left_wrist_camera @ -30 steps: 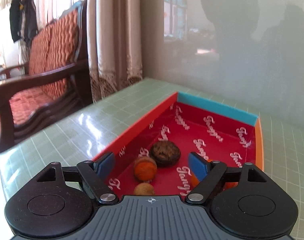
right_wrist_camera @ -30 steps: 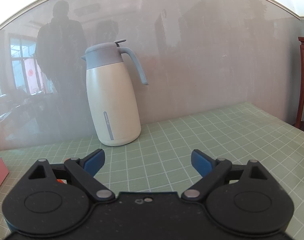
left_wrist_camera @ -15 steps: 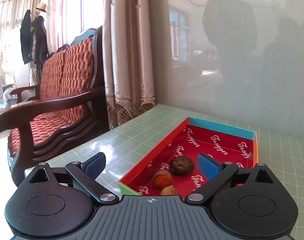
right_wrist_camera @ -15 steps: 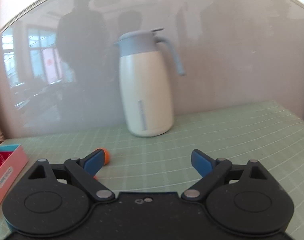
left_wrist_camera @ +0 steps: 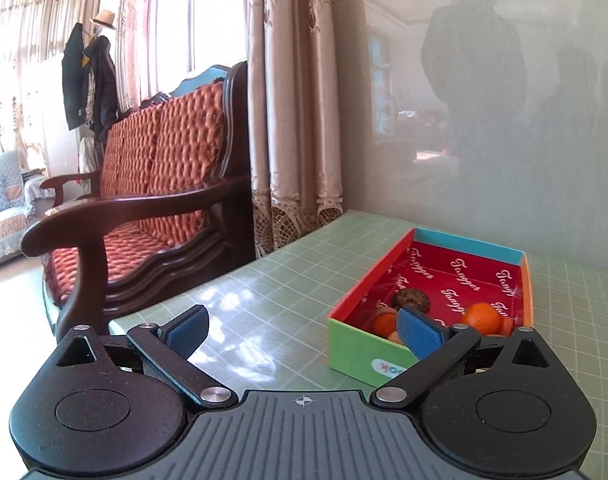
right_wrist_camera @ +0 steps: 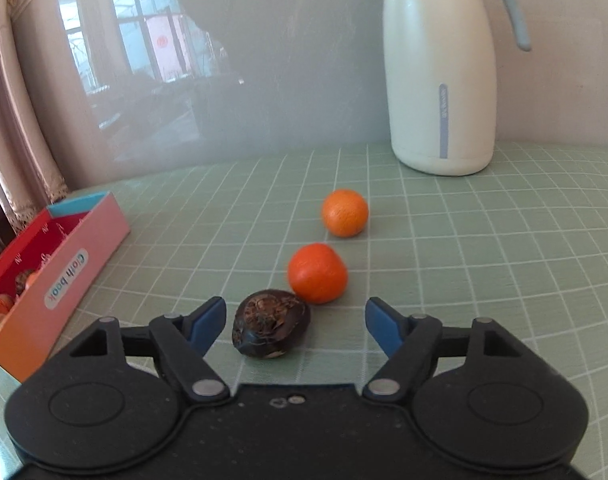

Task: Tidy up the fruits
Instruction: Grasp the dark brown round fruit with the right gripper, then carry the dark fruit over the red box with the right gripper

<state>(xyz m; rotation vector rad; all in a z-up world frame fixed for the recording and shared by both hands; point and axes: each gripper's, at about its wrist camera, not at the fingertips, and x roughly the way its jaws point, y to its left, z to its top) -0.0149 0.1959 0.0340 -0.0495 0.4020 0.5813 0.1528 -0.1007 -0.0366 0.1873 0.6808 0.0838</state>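
In the right wrist view a dark brown fruit [right_wrist_camera: 270, 329] lies on the green mat between my open right gripper's [right_wrist_camera: 295, 324] fingers, nearer the left one. Two oranges [right_wrist_camera: 317, 273] [right_wrist_camera: 344, 213] lie beyond it in a line. The red-lined box [right_wrist_camera: 60, 276] stands at the left with fruits inside. In the left wrist view my left gripper [left_wrist_camera: 302, 330] is open and empty, in front of and left of the box [left_wrist_camera: 430, 276], which holds a dark brown fruit [left_wrist_camera: 411, 299], an orange [left_wrist_camera: 481, 318] and smaller orange fruits.
A white thermos jug [right_wrist_camera: 440, 68] stands at the back right of the table. A wooden bench with red cushions [left_wrist_camera: 144, 200] and a curtain [left_wrist_camera: 292, 120] are off the table's left edge. A grey wall panel backs the table.
My left gripper has pulled back and left, out of the box, empty. My right gripper has swung left and down, and the dark fruit and two oranges have come into view.
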